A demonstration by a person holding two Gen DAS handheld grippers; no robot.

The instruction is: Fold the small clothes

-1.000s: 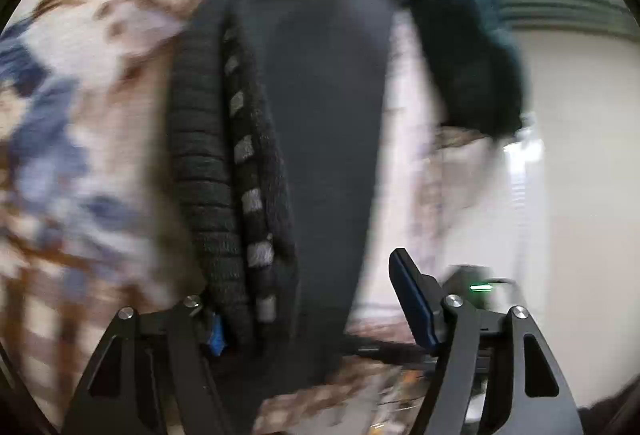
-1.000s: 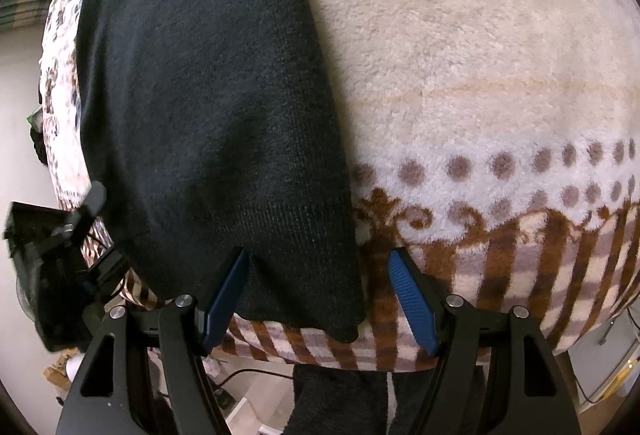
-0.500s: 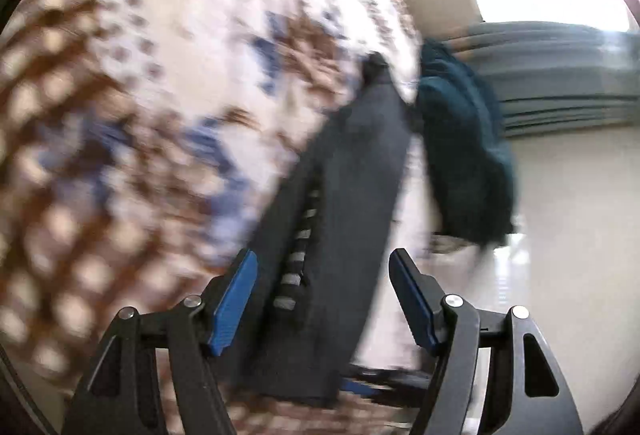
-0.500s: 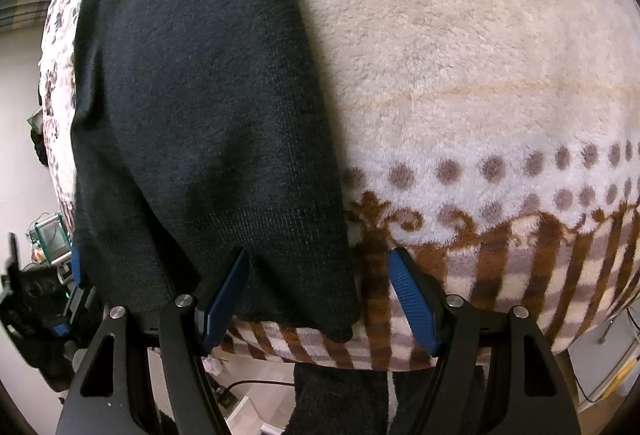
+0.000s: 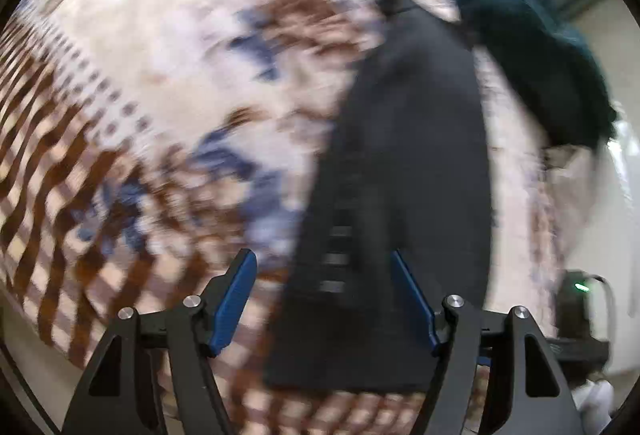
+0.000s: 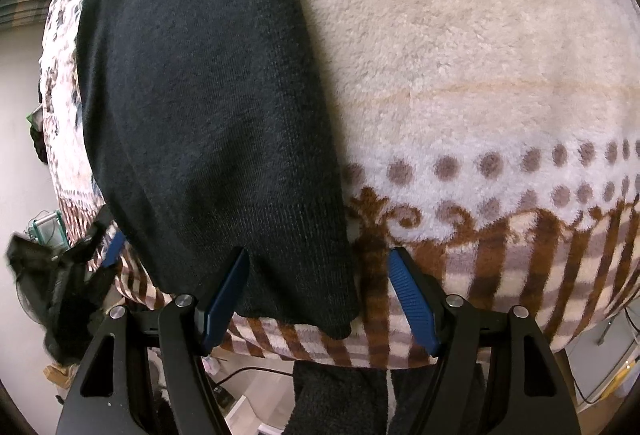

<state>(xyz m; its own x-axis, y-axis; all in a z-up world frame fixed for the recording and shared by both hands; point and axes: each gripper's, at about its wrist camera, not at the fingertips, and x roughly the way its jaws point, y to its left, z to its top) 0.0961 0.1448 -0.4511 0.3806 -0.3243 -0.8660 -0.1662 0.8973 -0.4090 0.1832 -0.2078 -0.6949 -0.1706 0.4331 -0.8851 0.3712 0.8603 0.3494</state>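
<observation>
A black knit garment (image 6: 208, 115) lies folded lengthwise on a fleece blanket (image 6: 460, 55) with brown stripes and dots. My right gripper (image 6: 320, 295) hangs open over the garment's near corner, its left pad above the knit and its right pad above the blanket, gripping nothing. In the blurred left wrist view the same black garment (image 5: 400, 195) runs away from my left gripper (image 5: 324, 299). That gripper is open above the garment's edge, where small grey stripes (image 5: 336, 259) show, and nothing is pressed between its pads. It also shows as a blurred shape, left gripper (image 6: 100, 251), at the left edge of the right wrist view.
A dark teal garment (image 5: 532, 47) lies bunched at the blanket's far end. The blanket's near edge drops to a floor with cables and boxes (image 6: 240, 395), and dark fabric (image 6: 340, 395) hangs below it. A black device with a green light (image 5: 580, 287) stands by the pale wall.
My left gripper has drawn back and up from the garment's ribbed, striped edge and swung, so more blanket shows. The garment lies flat. The right gripper has not moved.
</observation>
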